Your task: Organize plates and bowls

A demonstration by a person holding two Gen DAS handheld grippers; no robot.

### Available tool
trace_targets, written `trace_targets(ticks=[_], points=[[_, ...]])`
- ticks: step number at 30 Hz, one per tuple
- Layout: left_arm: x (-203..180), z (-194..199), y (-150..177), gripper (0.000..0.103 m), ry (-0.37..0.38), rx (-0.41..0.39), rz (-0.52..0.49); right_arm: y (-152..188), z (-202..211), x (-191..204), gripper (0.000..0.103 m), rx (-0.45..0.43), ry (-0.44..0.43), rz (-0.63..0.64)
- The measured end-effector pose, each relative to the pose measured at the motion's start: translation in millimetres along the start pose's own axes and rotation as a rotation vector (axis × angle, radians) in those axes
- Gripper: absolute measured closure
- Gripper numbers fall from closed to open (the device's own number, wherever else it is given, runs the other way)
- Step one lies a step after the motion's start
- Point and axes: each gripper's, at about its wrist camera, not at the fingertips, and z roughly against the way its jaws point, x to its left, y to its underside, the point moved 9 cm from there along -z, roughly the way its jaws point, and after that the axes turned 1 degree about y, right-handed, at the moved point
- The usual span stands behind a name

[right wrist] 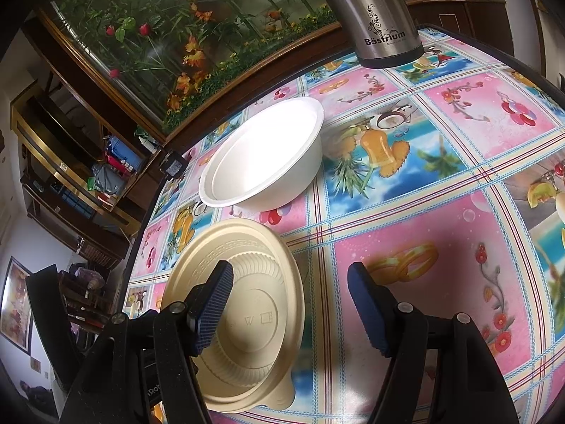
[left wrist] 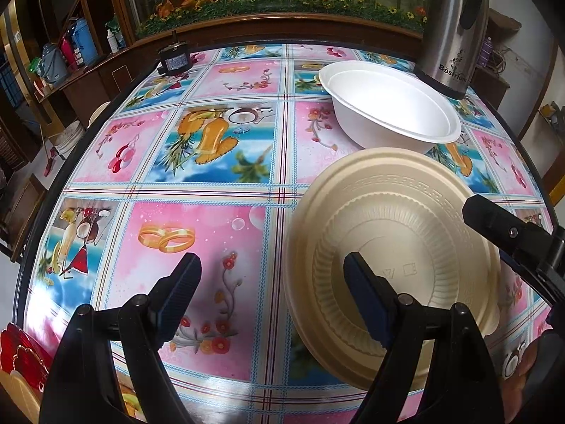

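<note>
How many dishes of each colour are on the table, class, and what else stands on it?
White bowls: 1, though it may be two nested
Beige bowls: 1
Steel kettles: 1
Small black devices: 1
Total: 4

On my table (left wrist: 212,190) I count two white bowls (left wrist: 392,106), nested one inside the other so they read as a single stack. I count one cream plate (left wrist: 385,219), ribbed and round. I count one steel kettle (left wrist: 455,28) at the far edge. I count one small black device (left wrist: 173,59) near the far rim. I hold two grippers: left gripper (left wrist: 272,293), right gripper (right wrist: 289,304).
</note>
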Motion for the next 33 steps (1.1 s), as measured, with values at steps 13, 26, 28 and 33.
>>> trace_targets(ticks=[13,26,28,33], points=[[5.2,-2.1,0.3,0.020,-0.019,0.005,0.009,1.9,-1.3,3.6,0.033,0.003,0.004,0.018],[5.0,-2.4,0.6,0.020,-0.023,0.006,0.006,1.3,-3.1,1.6,0.036,0.003,0.019,0.020],[5.0,-2.4,0.6,0.020,-0.023,0.007,0.006,1.1,-2.8,1.3,0.037,0.001,0.020,0.020],[5.2,-2.6,0.6,0.020,-0.022,0.006,0.006,1.6,-2.8,1.4,0.037,0.004,0.020,0.021]])
